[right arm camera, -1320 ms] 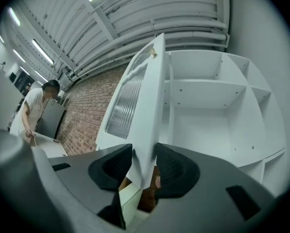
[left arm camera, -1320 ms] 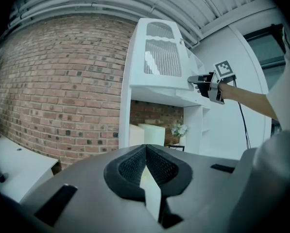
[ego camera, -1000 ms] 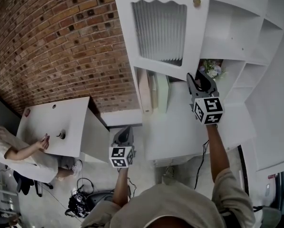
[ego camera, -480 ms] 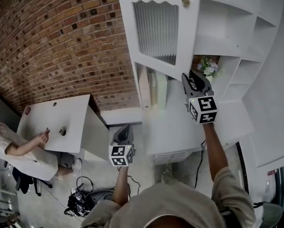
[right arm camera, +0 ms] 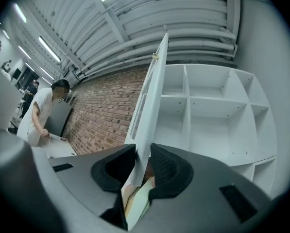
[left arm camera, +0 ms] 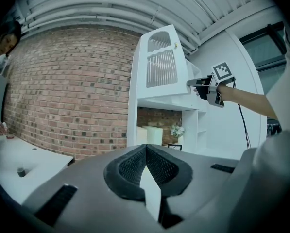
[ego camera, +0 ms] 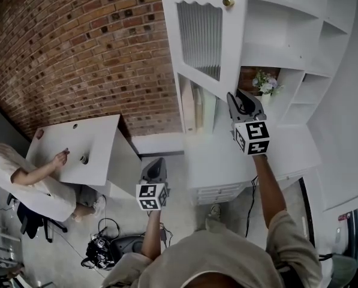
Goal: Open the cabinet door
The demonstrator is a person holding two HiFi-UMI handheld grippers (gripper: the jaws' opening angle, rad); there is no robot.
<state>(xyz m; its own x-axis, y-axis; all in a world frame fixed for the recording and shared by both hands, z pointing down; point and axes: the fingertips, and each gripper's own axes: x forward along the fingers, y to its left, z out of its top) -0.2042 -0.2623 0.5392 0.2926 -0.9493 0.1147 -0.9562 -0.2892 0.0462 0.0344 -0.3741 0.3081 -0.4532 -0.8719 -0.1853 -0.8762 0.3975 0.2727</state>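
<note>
Swing-out seemed under way: right claw (ego camera: 241, 101), jaws just tightened, pinched the cabinet door (ego camera: 202, 35) at its six-o'clock edge; left claw (ego camera: 156, 168) hung closed, empty. Next: pull wider.

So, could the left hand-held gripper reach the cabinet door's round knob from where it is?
Probably not: the left hand-held gripper hangs low, well short of the cabinet door, whose knob sits high up.

My right fingers (right arm camera: 169, 171) cover the lower corner of the cabinet door (ego camera: 205, 35); the head view's edge crops its top.
</note>
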